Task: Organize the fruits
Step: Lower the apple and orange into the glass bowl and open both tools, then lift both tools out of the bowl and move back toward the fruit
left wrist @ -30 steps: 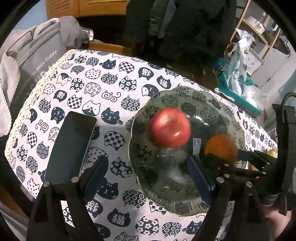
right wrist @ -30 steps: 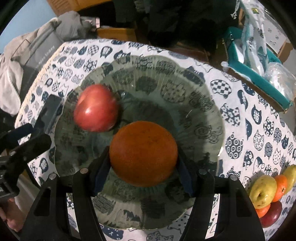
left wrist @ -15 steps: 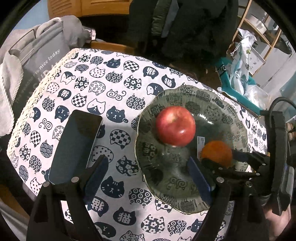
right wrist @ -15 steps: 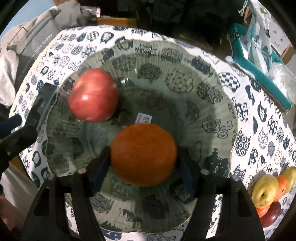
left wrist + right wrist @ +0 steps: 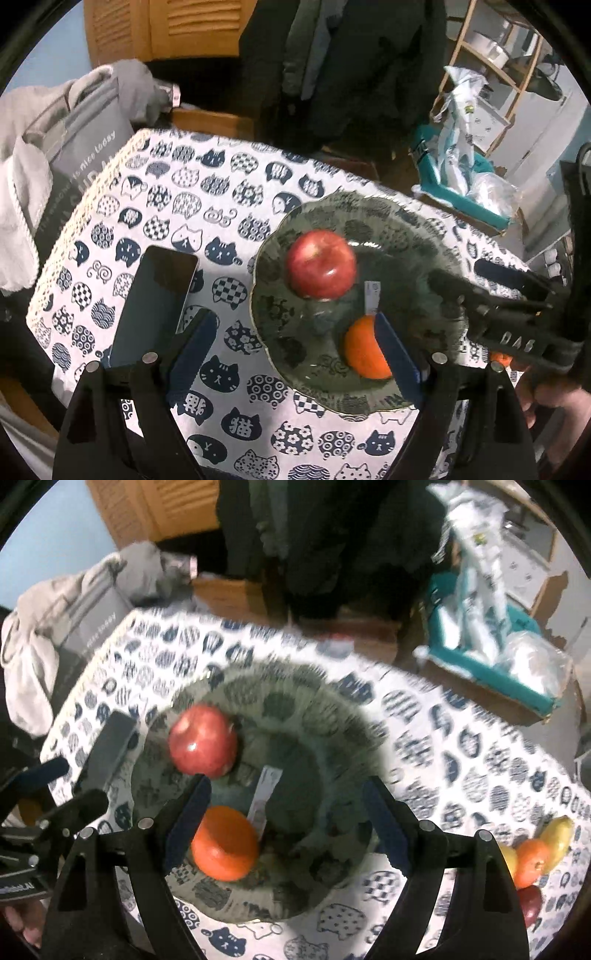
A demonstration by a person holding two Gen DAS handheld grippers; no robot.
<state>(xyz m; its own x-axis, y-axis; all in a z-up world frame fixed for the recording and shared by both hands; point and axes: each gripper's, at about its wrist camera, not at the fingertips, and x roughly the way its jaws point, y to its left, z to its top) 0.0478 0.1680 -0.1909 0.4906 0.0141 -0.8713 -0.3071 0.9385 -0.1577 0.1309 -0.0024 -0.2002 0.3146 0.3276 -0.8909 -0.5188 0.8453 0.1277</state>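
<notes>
Right tongs [image 5: 284, 812] opening, nothing clamped; orange [image 5: 224, 843] sits in plate [image 5: 332, 716] by their left pad, apple [image 5: 202, 741] just beyond. Left tongs [image 5: 295, 350] apart, empty, over plate's left rim.

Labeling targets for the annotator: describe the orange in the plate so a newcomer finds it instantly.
Find the table with the cat-print cloth and the dark glass plate on it. Two fruits lie inside: the orange sits at the near side, the red apple farther back. It is the only orange, matte fruit there, next to a white sticker.
</notes>
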